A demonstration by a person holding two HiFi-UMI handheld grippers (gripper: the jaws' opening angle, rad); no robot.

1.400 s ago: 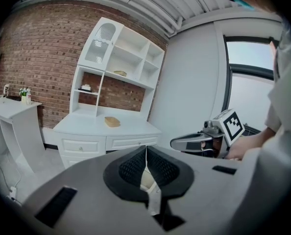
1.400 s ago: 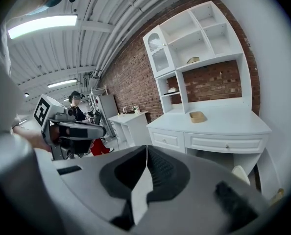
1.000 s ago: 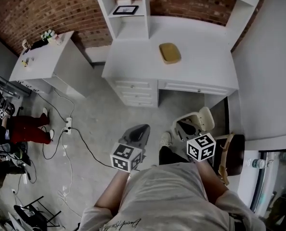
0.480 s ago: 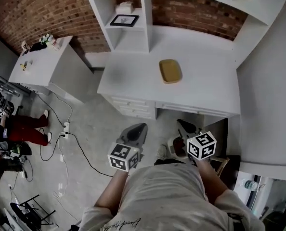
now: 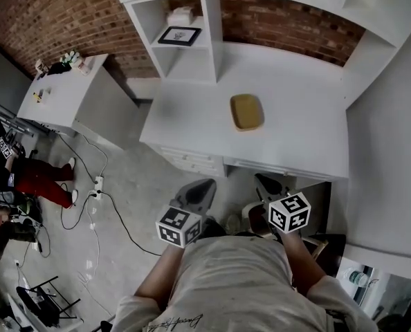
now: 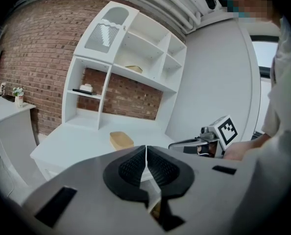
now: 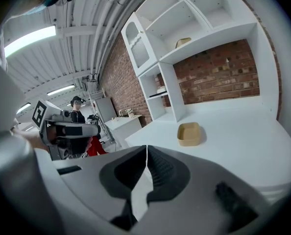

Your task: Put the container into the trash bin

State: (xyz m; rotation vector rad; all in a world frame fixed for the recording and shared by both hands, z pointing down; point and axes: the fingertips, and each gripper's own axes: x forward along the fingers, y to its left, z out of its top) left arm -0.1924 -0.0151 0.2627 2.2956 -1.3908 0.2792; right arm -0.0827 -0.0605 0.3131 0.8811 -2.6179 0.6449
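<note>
- On the desk, near the middle of its top, sits the container. It is well apart from both grippers and nothing touches it.
- Left gripper: the jaws are closed pad to pad, with nothing between them.
- Right gripper: likewise closed and empty.
- You hold both grippers low at the desk's front edge, short of the container.
- The step in hand, as I judge it, is the reach. Part the jaws of one gripper before you arrive; the right looks better lined up.
- Take the container by one wall, one jaw inside and one outside, near the middle of a side. That should stop it swinging.
- Contents: the right gripper view looks into the container and shows a bare interior, so it appears empty. Carry it level all the same.
- Bin: a white rim shows on the floor just beside the right gripper, mostly hidden. I cannot confirm that it is the bin, so find the bin before you lift.
</note>
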